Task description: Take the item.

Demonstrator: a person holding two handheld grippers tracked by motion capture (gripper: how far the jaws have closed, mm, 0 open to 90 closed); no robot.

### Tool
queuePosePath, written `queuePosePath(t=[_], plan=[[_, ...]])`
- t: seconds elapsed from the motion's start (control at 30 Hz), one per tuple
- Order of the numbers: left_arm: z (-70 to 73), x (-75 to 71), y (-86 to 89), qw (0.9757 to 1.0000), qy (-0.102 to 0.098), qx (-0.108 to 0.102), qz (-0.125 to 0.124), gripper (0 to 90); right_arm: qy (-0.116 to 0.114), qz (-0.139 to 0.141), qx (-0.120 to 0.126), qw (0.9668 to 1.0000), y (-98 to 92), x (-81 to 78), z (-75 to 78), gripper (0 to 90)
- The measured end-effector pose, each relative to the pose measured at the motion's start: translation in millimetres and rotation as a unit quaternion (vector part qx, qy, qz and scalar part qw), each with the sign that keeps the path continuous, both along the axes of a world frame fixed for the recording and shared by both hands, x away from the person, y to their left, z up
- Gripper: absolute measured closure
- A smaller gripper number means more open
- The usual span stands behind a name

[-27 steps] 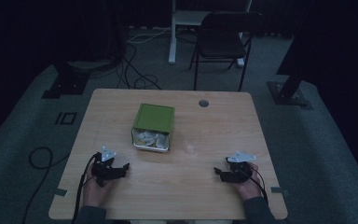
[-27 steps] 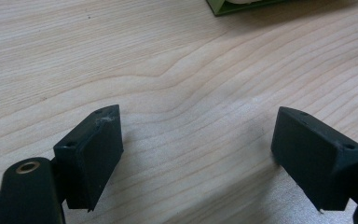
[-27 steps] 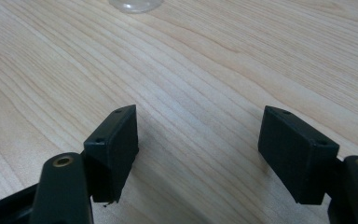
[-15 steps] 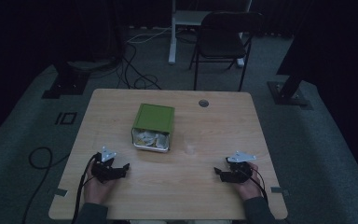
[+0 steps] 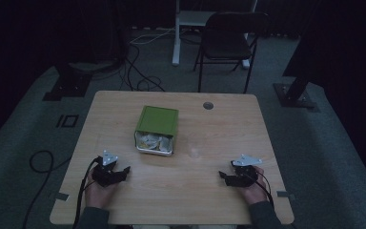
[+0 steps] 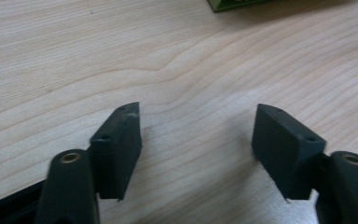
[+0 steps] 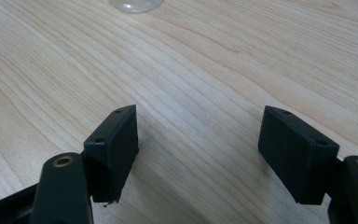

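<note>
A green box [image 5: 158, 122] lies on its side in the middle of the wooden table [image 5: 124, 105], its open end toward me with pale crumpled items [image 5: 153, 142] inside. My left gripper [image 5: 123, 171] rests on the table near the front left, jaws apart with nothing between them. In the left gripper view the gripper [image 6: 198, 135] stands open over bare wood, with a corner of the green box [image 6: 242, 4] at the top edge. My right gripper [image 5: 223, 177] rests near the front right, also open. The right gripper view shows that gripper [image 7: 198, 140] holding nothing.
A small clear round object [image 5: 194, 153] sits on the table between the box and my right gripper, and its rim [image 7: 135, 4] shows in the right gripper view. A round grommet hole [image 5: 208, 105] is near the far edge. A dark chair [image 5: 228, 38] stands beyond the table.
</note>
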State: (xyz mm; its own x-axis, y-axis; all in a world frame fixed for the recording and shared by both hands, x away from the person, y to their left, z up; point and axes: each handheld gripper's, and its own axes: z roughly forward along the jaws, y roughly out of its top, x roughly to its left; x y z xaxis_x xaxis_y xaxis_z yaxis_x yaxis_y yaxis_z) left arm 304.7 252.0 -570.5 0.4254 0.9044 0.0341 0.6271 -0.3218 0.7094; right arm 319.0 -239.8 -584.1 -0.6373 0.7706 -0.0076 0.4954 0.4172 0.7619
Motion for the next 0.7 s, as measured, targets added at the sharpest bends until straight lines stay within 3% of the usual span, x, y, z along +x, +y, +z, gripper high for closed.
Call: queuePosePath(t=[0.13, 0.43, 0.7], plan=[[3.4, -0.9, -3.9, 0.9999, 0.01, 0.005, -0.005, 37.0, 0.0, 0.0, 0.0, 1.0, 0.0, 0.0, 0.0, 28.4], [17.7, -9.2, -9.3, 0.9996, -0.012, -0.018, -0.018, 39.7, 0.0, 0.0, 0.0, 1.0, 0.0, 0.0, 0.0, 28.4], [28.0, -13.0, -13.6, 0.9987, -0.02, -0.035, -0.032, 39.7, 0.0, 0.0, 0.0, 1.0, 0.0, 0.0, 0.0, 28.4]])
